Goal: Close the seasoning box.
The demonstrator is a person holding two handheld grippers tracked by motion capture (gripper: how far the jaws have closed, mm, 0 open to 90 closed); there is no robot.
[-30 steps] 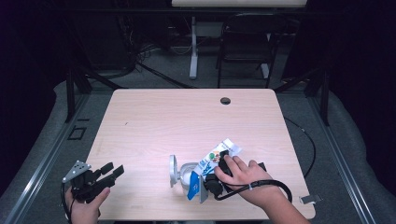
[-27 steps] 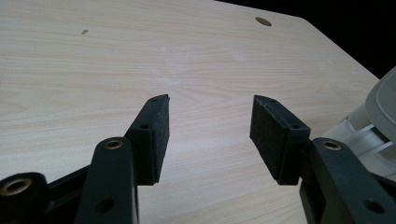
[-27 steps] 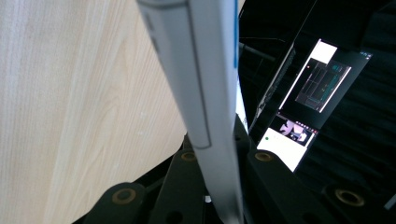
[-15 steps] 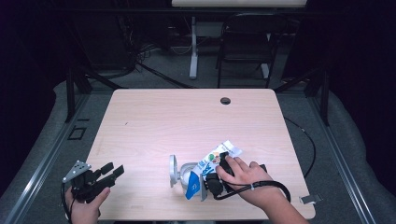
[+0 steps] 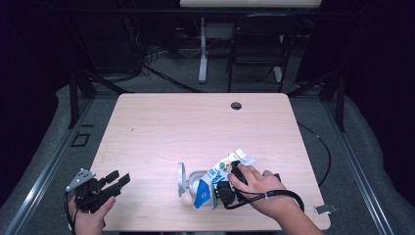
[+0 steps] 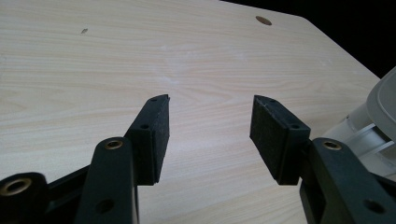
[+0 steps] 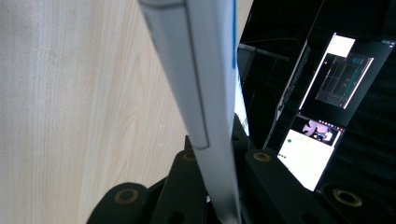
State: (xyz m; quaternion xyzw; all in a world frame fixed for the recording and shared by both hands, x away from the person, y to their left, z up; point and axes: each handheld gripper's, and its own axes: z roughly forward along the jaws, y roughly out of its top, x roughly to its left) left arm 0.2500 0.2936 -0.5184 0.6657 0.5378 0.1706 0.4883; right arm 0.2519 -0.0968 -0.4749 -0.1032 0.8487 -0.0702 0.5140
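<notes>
Down at the near-left corner of the pale wooden table point(image 5: 161, 127), the left gripper point(image 5: 113, 181) just sits with its jaws spread wide and nothing but bare wood between them. Near the middle front there's a clear plastic container with a round lid point(image 5: 188, 179) lying on its side; can't tell what's in it. Touching it is a flat white-and-blue printed pouch point(image 5: 215, 178), and the right gripper point(image 5: 221, 191) is clamped onto it. The right gripper view has that pouch point(image 7: 205, 93) edge-on, pinched tight, with lit monitor screens point(image 7: 327, 93) off to one side. The left gripper view catches the container's rim point(image 6: 380, 112).
</notes>
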